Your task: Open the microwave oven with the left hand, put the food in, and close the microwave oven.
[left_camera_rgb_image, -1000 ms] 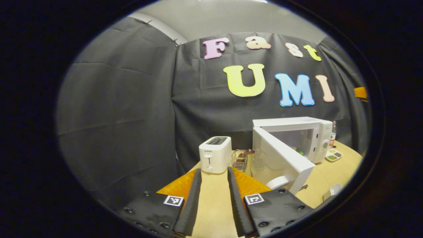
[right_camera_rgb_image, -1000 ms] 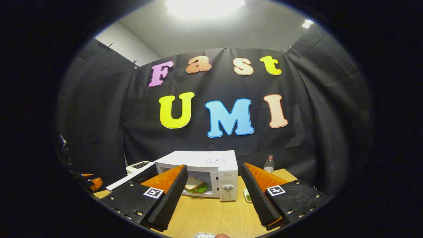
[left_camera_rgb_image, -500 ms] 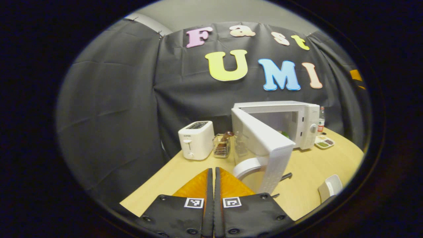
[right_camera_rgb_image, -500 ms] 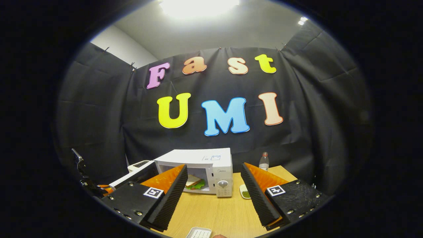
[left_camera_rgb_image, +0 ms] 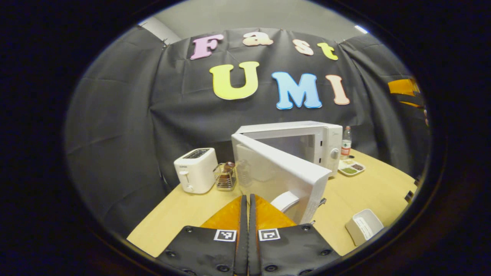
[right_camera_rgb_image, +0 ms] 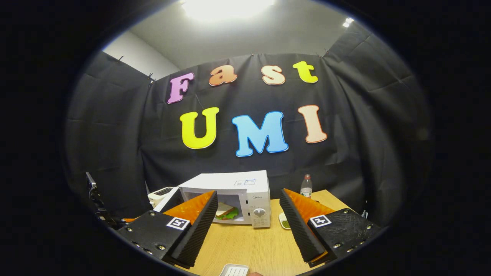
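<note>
- The white box-shaped microwave oven (left_camera_rgb_image: 307,143) is standing on the pale wooden surface (left_camera_rgb_image: 368,191), and its white door (left_camera_rgb_image: 282,174) is hanging open, swung out toward the camera in the left gripper view.
- The sandwich of white bread and green lettuce (right_camera_rgb_image: 226,212) is lying inside the oven's cavity, seen through the open front in the right gripper view, beside the oven's control panel with its round knob (right_camera_rgb_image: 259,212).
- The left tongs (left_camera_rgb_image: 245,214) are pressed together with nothing between their black-and-orange fingers, just in front of the open door's outer face.
- The right tongs (right_camera_rgb_image: 248,222) are spread wide and holding nothing, well in front of the oven.
- A white two-slot toaster (left_camera_rgb_image: 195,170) is sitting to the left of the oven, with a small wire rack (left_camera_rgb_image: 225,177) between the two.
- A clear plastic bottle with a red label (left_camera_rgb_image: 346,142) is standing just right of the oven, and a shallow white dish of green and brown food (left_camera_rgb_image: 351,168) is lying in front of that bottle.
- A small white rectangular tray (left_camera_rgb_image: 364,227) is resting on the surface right of the door.
</note>
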{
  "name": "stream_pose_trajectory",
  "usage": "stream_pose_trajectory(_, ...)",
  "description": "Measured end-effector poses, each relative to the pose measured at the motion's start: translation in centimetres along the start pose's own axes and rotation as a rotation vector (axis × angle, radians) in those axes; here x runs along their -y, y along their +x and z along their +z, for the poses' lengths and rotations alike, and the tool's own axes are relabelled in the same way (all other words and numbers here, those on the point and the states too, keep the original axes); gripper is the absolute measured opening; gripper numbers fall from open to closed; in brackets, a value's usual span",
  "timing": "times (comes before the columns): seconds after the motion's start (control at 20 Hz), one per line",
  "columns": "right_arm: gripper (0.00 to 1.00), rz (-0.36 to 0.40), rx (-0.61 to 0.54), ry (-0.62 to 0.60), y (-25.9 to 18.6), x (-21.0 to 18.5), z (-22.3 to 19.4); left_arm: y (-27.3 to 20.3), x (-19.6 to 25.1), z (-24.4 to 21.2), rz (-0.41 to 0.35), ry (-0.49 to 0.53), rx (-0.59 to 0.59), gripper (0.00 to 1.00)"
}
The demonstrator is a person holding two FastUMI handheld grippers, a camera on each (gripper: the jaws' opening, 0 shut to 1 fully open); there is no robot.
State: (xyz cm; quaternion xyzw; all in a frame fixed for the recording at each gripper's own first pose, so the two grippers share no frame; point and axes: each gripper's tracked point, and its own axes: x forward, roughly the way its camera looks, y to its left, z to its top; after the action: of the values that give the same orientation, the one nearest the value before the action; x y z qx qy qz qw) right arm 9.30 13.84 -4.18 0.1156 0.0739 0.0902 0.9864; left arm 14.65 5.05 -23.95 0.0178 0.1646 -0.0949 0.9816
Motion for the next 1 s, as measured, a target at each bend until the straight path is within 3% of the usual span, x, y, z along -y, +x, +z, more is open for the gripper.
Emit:
stream_pose_trajectory(0.3, 0.98, -0.039, 0.001, -0.010, 0.0, 0.5, 0.2, 2.4, 4.2, 1.2, -0.144, 0.028, 0.015, 0.07)
stream_pose_trajectory(0.6, 0.98, -0.084, -0.002, -0.029, 0.0, 0.5, 0.0, 5.7, 7.0, 2.1, -0.261, 0.014, 0.021, 0.10)
stream_pose_trajectory(1.0, 0.98, -0.176, -0.021, -0.030, 0.8, 2.3, -0.2, 10.1, 9.5, 3.1, -0.364, 0.015, 0.025, 0.07)
